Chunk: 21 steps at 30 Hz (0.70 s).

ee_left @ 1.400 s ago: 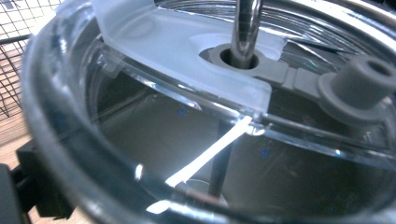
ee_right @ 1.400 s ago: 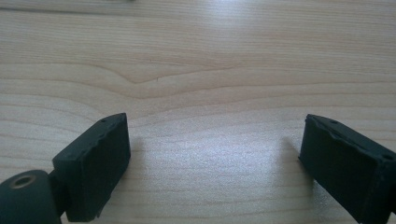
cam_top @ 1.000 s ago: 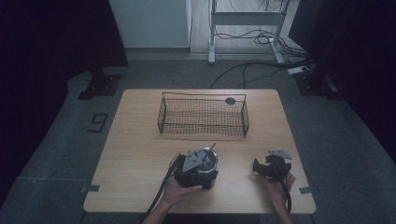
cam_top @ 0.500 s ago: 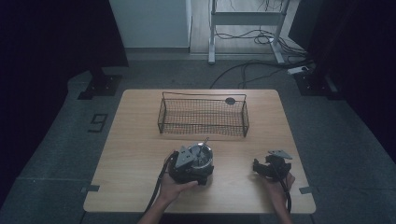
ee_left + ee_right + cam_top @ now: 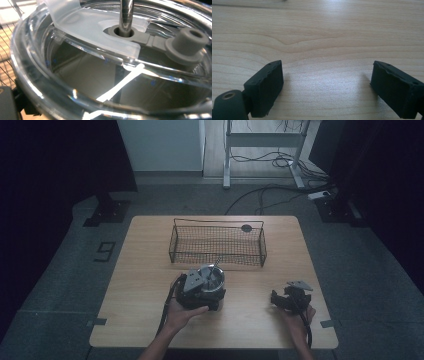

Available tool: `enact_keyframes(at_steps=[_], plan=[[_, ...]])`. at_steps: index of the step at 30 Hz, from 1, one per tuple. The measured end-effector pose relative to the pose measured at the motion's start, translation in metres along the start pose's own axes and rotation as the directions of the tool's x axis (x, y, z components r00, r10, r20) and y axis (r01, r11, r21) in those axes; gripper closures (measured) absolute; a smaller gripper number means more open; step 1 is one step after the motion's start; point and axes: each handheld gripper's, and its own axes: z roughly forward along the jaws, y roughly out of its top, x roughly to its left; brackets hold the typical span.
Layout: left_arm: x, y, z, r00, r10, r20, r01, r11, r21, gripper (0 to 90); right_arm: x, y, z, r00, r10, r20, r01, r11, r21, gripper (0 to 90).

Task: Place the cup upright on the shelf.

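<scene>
One pale wooden surface [image 5: 150, 270], rectangular with a fine straight grain, carries one long black wire-mesh basket [image 5: 218, 243] with an open top and thin rod rim, set toward the far side. One small dark round disc [image 5: 246, 227] lies on the wood just behind the basket.

One round clear plastic container [image 5: 212, 279] (glossy, with a ribbed see-through lid) sits in front of the basket, near the middle. Up close, its lid carries one frosted translucent plastic flap [image 5: 92, 27], one slim shiny metal rod [image 5: 125, 15] rising through a grey collar, and one matte grey rubber plug [image 5: 187, 45], short and tubular.

Two hand-held tools are in use. The left gripper [image 5: 199, 287], black with a grey plate on top, is at the container's near side; its jaws are hidden, so I cannot tell whether they grip. The right gripper [image 5: 280, 300] is well apart to the right, its two blocky black rubber jaws spread wide over bare wood with nothing between them.
</scene>
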Motion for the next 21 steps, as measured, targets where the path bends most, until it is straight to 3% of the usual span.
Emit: enact_keyframes(at_steps=[3,9,21], plan=[[0.004,0.004,-0.004,0.9999,-0.011,0.012,0.011,0.9999,-0.009,3.5,0.0,0.0,0.0,1.0,-0.001,0.0,0.001,1.0,0.0,10.9],[0.011,0.011,-0.006,0.9999,-0.005,-0.015,0.005,1.0,-0.006,3.5,0.0,0.0,0.0,1.0,0.0,-0.001,0.0,1.0,0.0,11.0],[0.029,0.026,-0.007,0.9982,-0.043,-0.042,0.042,0.9989,-0.023,3.6,0.0,0.0,0.0,1.0,-0.003,-0.003,0.003,1.0,-0.003,11.9]])
